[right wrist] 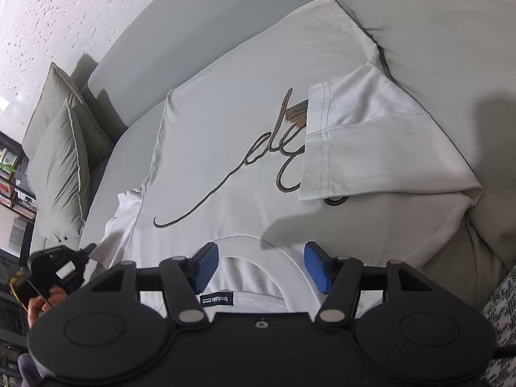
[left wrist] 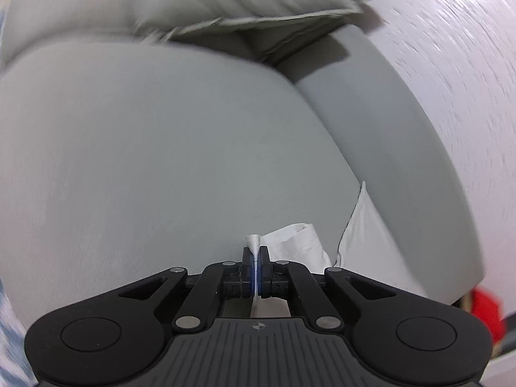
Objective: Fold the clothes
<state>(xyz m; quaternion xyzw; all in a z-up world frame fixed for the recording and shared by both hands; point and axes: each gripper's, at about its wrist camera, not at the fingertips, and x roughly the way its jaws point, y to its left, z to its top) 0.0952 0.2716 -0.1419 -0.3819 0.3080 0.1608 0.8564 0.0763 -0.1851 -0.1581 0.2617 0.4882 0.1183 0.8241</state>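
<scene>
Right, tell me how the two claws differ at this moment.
The left claw is shut, pinching a fold of the white shirt; the right claw stands open, holding nothing. The left sits at the shirt's edge; the right hovers over the collar. Both are black with blue pads.

- Sofa seat [left wrist: 161,148]: pale grey upholstery, smooth, filling most of the left wrist view.
- Sofa backrest [left wrist: 403,167]: darker grey band, running from 12 o'clock down to 4 o'clock of the seat.
- Cushions [right wrist: 61,161]: two grey-green piped cushions, stacked upright at 9 o'clock in the right wrist view.
- Wall [right wrist: 64,16]: white, speckled texture, at 11 o'clock.
- Shelving [right wrist: 13,180]: dark, at 9 o'clock edge; contents too small to tell.
- Red item [left wrist: 487,316]: at 4 o'clock, blurred, unidentified.
</scene>
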